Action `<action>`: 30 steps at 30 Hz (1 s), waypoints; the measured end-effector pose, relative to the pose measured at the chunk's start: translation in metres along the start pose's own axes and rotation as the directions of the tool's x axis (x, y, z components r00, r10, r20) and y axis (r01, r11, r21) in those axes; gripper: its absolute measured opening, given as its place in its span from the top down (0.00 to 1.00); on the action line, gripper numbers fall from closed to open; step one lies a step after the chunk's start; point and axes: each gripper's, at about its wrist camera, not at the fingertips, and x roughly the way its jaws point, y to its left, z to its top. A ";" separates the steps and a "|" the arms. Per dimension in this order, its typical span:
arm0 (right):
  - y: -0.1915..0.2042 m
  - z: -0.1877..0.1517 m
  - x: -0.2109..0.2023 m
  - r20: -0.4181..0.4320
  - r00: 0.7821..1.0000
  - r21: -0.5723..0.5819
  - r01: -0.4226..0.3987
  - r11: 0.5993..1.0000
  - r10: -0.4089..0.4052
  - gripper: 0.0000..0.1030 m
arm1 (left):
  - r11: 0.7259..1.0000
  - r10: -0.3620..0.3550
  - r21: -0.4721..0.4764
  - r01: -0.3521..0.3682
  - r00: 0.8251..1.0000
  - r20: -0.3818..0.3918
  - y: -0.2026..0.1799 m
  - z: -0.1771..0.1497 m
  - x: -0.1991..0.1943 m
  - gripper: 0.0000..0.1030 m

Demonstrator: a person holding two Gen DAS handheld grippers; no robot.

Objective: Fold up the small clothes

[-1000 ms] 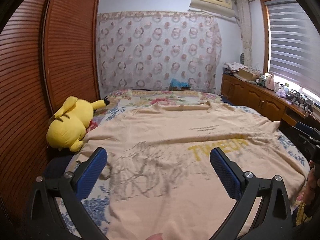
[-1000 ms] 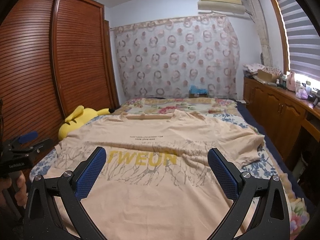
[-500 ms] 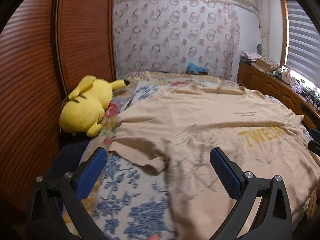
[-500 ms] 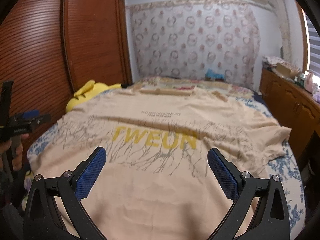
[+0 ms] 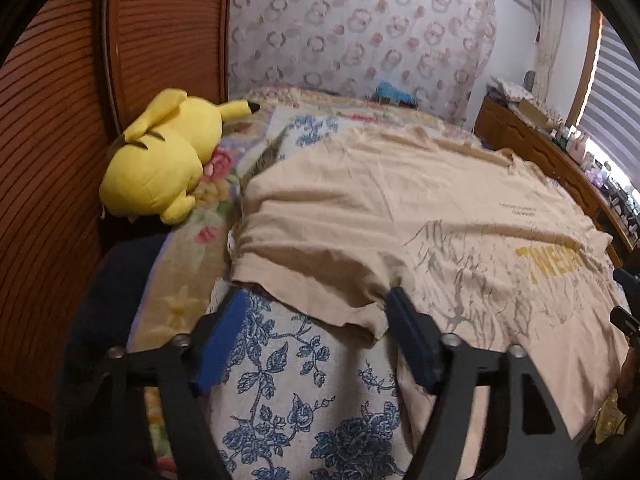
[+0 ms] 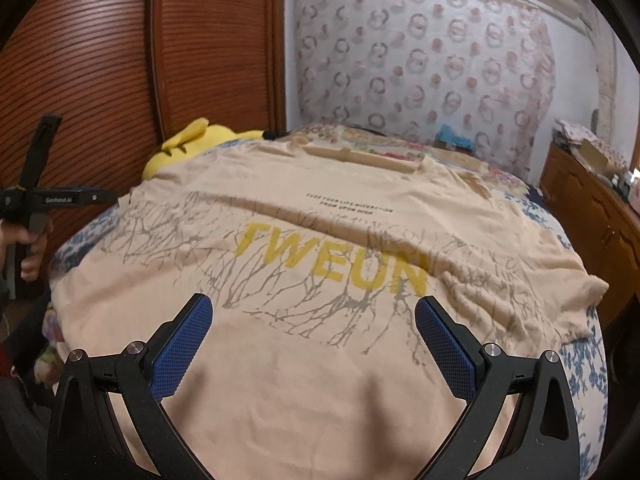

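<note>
While closing, left gripper (image 5: 310, 330) brackets the sleeve hem (image 5: 320, 304) of the beige T-shirt (image 5: 400, 208) spread flat over the bed (image 5: 304, 412), pads not yet pressing. Better to pinch both layers squarely. Beyond, right gripper (image 6: 312, 336) hovers wide open above the shirt front.

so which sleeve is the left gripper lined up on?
The sleeve on the plush-toy side; its hem lies between the closing left gripper pads. The other lies by the cabinets.

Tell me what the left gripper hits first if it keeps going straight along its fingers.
Probably the T-shirt's sleeve: the left gripper, jaws just closing, frames its hem over the floral bedspread. Depth is unclear.
</note>
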 end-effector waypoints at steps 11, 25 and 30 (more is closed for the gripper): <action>0.008 0.002 0.025 -0.078 0.997 -0.043 -0.024 0.999 0.021 0.00 | 0.996 0.004 0.091 0.001 0.999 -0.050 -0.015 -0.008 0.013 0.55; 0.015 0.000 0.031 -0.087 0.996 -0.070 0.004 0.998 -0.010 0.00 | 0.986 -0.041 0.162 0.028 0.996 0.076 -0.036 0.046 -0.027 0.99; 0.013 0.001 0.031 -0.084 0.996 -0.053 0.004 0.999 -0.008 0.00 | 0.964 -0.146 0.233 0.128 0.987 0.064 -0.076 0.061 -0.036 0.99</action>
